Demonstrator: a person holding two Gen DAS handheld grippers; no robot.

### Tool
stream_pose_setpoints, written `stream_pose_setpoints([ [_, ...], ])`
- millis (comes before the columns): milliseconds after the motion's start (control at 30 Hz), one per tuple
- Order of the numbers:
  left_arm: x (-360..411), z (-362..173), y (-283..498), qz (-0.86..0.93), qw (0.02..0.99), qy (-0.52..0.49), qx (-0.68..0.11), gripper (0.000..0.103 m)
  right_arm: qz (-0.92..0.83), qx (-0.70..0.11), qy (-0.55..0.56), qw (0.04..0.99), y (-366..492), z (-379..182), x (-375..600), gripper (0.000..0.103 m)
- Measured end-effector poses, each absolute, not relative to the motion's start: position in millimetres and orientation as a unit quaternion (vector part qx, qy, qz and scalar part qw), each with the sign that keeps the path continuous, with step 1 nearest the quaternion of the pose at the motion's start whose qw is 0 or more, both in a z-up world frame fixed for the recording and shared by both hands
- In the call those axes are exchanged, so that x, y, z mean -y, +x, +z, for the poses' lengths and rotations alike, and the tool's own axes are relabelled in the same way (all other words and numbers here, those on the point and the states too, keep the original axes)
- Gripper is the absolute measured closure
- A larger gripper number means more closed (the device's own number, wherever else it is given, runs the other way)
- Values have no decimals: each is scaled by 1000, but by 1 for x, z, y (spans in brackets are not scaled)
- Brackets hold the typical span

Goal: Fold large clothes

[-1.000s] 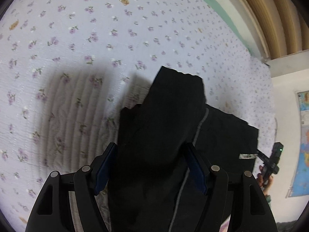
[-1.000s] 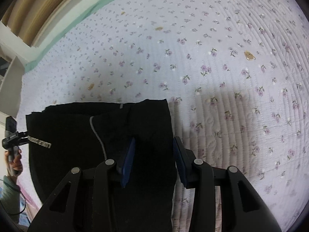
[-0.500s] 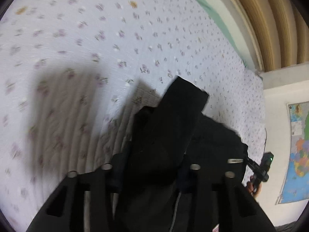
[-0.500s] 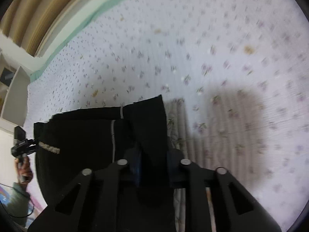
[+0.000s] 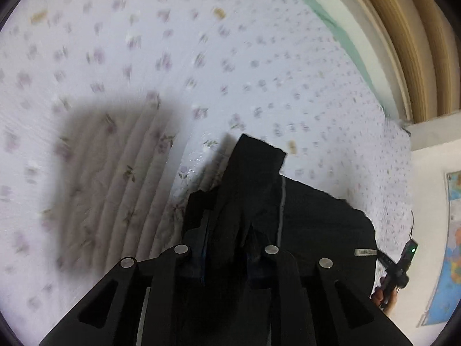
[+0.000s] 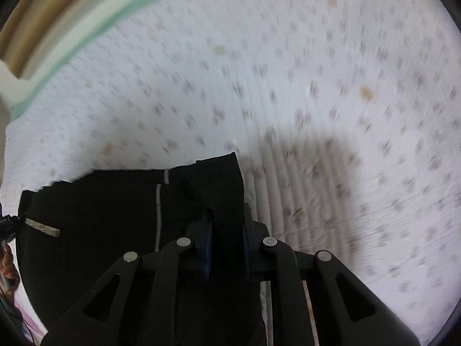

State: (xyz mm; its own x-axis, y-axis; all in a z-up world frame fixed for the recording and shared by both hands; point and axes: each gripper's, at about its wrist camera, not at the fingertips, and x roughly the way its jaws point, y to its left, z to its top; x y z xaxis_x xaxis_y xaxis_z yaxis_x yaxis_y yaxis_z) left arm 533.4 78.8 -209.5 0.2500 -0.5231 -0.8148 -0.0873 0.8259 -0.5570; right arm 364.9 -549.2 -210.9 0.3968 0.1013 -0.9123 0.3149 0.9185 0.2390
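Note:
A large black garment [image 5: 317, 225] with a thin grey stripe and a small grey label lies on a floral quilt [image 5: 144, 57]. My left gripper [image 5: 227, 245] is shut on a bunched black edge of it, and a fold stands up ahead of the fingers. In the right wrist view the garment [image 6: 100, 216] spreads to the left, and my right gripper [image 6: 226, 236] is shut on its right edge. Both views are blurred by motion.
The quilt [image 6: 317, 86] reaches to a green-edged wall base and tan curtains [image 5: 403, 43] at the far side. A map [image 5: 452, 245] hangs on the wall at right. The other hand and gripper [image 5: 400, 271] show at the right edge.
Both grippers have closed from open onto the garment's edges. Both have lifted and moved, so the garment has bunched up and the views have blurred.

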Motion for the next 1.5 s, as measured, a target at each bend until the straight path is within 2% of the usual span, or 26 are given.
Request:
stream_pose_setpoints([
  [67, -85, -216, 535, -156, 738, -284, -592, 80, -76, -541, 203, 813, 365, -219, 552, 79],
  [133, -95, -210, 534, -168, 728, -299, -593, 78, -80, -535, 201, 816, 362, -215, 553, 67],
  [200, -108, -194, 528, -167, 731, -300, -589, 63, -82, -528, 216, 817, 354, -203, 560, 60],
  [300, -132, -157, 514, -170, 747, -295, -571, 56, -62, -489, 270, 827, 328, -170, 570, 57],
  [400, -145, -115, 495, -131, 784, -251, -553, 52, -43, -454, 275, 847, 298, -130, 564, 47],
  [533, -127, -66, 454, -133, 824, -184, -519, 44, 7, -447, 247, 860, 274, -97, 519, 32],
  [667, -66, -52, 402, -184, 839, -128, -496, 39, 63, -473, 185, 859, 259, -91, 448, 28],
  [800, 6, -70, 370, -203, 832, -69, -511, 39, 55, -510, 78, 855, 255, -111, 375, 28],
  [933, 50, -85, 353, -202, 835, -35, -511, 39, 33, -519, 34, 854, 256, -128, 346, 28],
  [1100, 76, -120, 344, -197, 828, 12, -525, 39, 18, -532, 22, 846, 259, -155, 336, 29],
  [1267, 76, -169, 360, -189, 804, -10, -564, 34, 11, -555, 35, 831, 265, -197, 339, 28],
  [1400, 90, -178, 354, -181, 821, 38, -540, 30, -4, -544, 2, 839, 268, -216, 335, 23],
  [1500, 85, -170, 353, -189, 820, 20, -540, 30, 3, -551, 16, 835, 270, -215, 342, 23],
])
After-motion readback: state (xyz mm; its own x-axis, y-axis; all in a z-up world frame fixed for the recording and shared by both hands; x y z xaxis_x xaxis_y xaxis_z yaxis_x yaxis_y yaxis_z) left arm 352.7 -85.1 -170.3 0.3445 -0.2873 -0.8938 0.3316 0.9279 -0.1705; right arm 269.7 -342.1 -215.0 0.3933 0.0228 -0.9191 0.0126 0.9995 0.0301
